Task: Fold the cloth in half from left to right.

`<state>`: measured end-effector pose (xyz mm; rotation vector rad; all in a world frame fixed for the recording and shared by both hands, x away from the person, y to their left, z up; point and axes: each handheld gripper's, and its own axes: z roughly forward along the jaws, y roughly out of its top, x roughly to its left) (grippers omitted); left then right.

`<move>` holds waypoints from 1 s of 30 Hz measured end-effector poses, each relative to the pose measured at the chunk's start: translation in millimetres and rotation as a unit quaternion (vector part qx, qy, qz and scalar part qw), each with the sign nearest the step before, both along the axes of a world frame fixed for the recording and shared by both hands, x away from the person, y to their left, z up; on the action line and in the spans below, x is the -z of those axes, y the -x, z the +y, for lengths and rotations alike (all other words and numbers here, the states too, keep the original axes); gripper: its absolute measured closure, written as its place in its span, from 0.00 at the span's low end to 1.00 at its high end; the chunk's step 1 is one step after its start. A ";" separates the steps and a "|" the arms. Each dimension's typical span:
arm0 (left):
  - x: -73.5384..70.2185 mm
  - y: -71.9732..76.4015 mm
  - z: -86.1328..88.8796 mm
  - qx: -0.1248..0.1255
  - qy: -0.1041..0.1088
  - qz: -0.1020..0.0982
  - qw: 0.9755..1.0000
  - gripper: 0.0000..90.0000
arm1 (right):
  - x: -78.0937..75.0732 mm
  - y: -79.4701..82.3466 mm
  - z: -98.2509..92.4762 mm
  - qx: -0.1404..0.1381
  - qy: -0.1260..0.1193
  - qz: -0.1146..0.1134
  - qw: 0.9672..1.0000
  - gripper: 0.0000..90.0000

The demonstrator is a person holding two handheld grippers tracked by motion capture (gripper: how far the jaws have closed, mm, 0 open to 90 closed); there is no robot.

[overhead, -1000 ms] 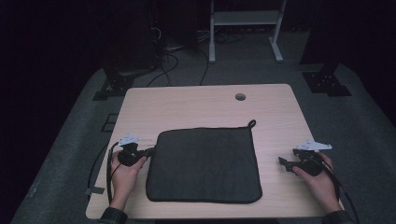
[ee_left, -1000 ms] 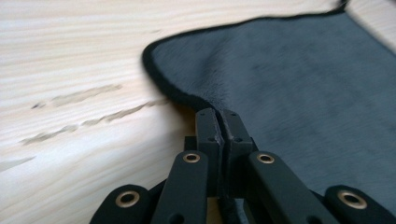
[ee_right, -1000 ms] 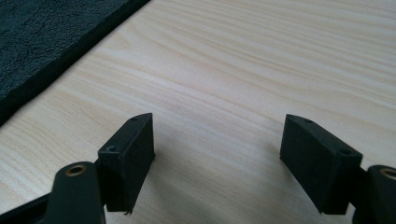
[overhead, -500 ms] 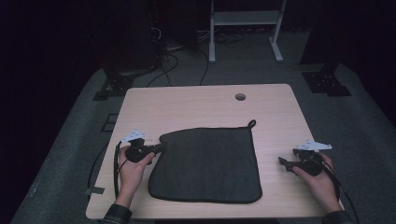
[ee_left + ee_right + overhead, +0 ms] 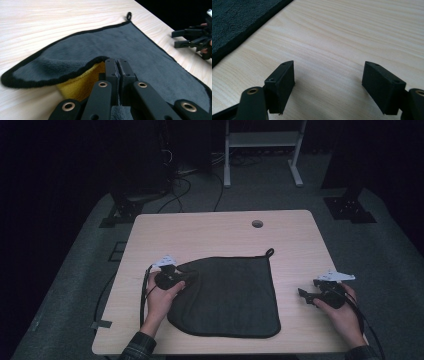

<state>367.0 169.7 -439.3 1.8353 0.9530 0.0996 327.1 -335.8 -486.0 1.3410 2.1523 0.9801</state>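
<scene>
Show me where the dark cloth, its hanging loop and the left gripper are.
dark cloth point(image 5: 235, 295): high view, middle of its flat grey surface.
hanging loop point(image 5: 129, 15): left gripper view, the small black loop at the far corner.
left gripper point(image 5: 117, 65): left gripper view, tips of its shut jaws, pinching the cloth's lifted edge.

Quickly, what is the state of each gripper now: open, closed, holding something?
Left gripper: shut on the edge of the dark cloth, lifting it so a yellow underside shows.
Right gripper: open, holding nothing, above the table.
</scene>
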 end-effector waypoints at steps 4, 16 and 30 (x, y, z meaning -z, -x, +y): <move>-0.4 -2.2 -12.0 0.013 0.001 0.000 1.000 0.97 | 0.0 0.0 0.0 0.000 0.000 0.000 1.000 0.28; -0.1 -10.3 -52.8 0.054 0.009 0.007 0.998 0.98 | 0.0 0.0 0.0 -0.001 0.000 0.000 1.000 0.28; -0.2 -20.8 -88.8 0.093 0.027 0.021 0.995 0.98 | 0.0 0.0 0.0 -0.003 0.000 0.000 1.000 0.28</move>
